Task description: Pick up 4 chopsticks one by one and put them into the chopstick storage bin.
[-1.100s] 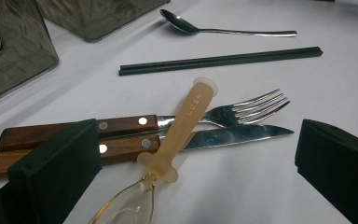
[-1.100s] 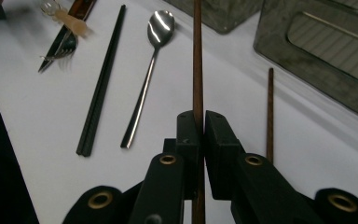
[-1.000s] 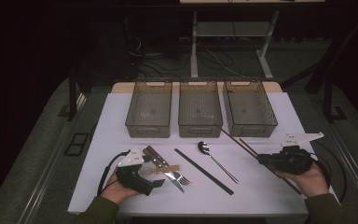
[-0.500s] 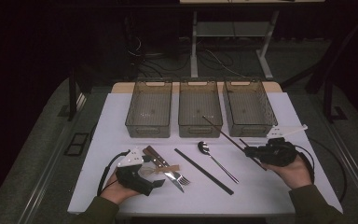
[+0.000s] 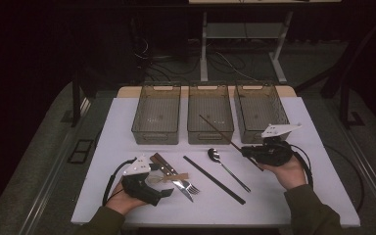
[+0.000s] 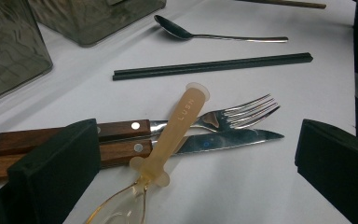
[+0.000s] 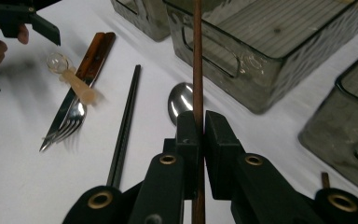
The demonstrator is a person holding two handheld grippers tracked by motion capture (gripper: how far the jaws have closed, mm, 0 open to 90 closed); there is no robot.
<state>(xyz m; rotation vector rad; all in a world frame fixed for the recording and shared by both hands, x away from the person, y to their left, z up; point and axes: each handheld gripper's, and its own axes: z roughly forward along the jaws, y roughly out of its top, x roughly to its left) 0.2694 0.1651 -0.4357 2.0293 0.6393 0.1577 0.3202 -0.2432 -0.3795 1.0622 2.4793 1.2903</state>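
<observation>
Right hand-held gripper (image 7: 197, 128) pinching brown chopstick (image 5: 220, 133) near its rear end; long tip ahead over middle bin (image 5: 210, 113). Risk: stick pivots or slips in narrow grip, tip snags bin rim. Left hand-held gripper (image 6: 196, 154) spread, idle over plastic spoon (image 6: 168, 144).

Left tongs (image 6: 191, 177) agape, right tongs (image 7: 198, 133) clamped.

Three bins (image 5: 210, 128) block the far counter (image 5: 323, 196); cutlery (image 5: 176, 177) crowds the middle, while the right front stays free.
</observation>
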